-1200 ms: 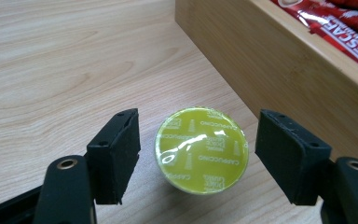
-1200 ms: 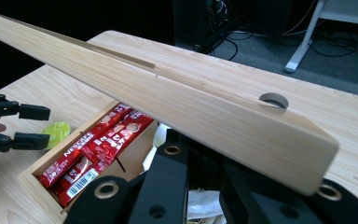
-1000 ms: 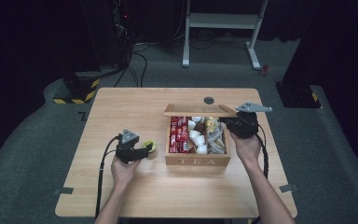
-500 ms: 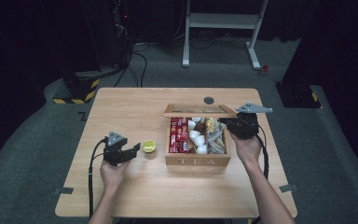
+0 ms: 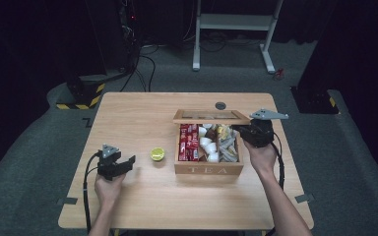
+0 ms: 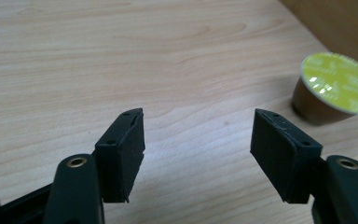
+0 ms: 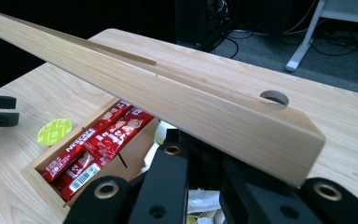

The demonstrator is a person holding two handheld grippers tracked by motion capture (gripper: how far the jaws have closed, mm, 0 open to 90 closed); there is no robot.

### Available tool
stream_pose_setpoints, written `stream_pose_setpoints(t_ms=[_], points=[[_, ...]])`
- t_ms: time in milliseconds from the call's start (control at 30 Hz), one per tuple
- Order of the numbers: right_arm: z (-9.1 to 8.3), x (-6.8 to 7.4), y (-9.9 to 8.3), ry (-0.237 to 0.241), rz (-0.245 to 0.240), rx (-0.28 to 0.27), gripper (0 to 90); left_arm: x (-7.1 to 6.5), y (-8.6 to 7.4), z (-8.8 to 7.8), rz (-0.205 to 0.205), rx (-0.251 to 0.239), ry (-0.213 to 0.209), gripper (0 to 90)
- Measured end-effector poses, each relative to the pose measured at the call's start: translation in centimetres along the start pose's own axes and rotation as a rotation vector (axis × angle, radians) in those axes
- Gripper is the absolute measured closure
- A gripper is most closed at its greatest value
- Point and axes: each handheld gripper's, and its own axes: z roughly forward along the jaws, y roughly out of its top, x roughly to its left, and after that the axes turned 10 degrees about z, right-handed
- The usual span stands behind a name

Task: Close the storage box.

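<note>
Left gripper (image 5: pixel 129 161): lower left of the high view, low over the table (image 5: pixel 138 118); jaws apart with bare wood between them, having just been opening a little, nothing grasped.
Capsule (image 5: pixel 157 154): green-lidded, upright on the table, left of centre in the high view; in the left gripper view (image 6: pixel 333 88) it sits at the right edge, beyond and right of the jaws, untouched.
Right gripper (image 5: pixel 238 130): right of centre in the high view, clenched on the raised lid (image 7: pixel 177 100) of the tea box (image 5: pixel 206 169).
Open room: bare tabletop above and left of the capsule, out to the table's left and far edges.
In the way: the box's left wall stands just right of the capsule.
Box contents: red sachets (image 5: pixel 189 142) in the left compartment, white cups (image 5: pixel 207 145) in the middle one.
Near edge: the left hand (image 5: pixel 107 189) rests close to it.
</note>
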Motion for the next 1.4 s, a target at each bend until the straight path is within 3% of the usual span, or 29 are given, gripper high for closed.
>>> stream_pose_setpoints(t_ms=[200, 600, 1033, 1400], points=[[-0.1, 0.1, -0.2, -0.003, 0.002, 0.008, 90.0, 0.2, -0.6, 0.1, 0.02, 0.031, 0.03, 33.7], [-0.2, 0.1, -0.8, 0.002, -0.007, 0.016, 90.0, 0.4, -1.7, 0.8, 0.001, 0.069, 0.047, 32.7], [-0.4, 0.1, -1.9, 0.012, -0.005, 0.026, 90.0, 0.0, -1.9, 0.8, 0.03, 0.073, 0.056, 26.4], [-0.5, 0.1, -3.1, 0.026, -0.002, 0.03, 89.9, -0.1, -2.0, 0.8, 0.026, 0.071, 0.053, 25.1]])
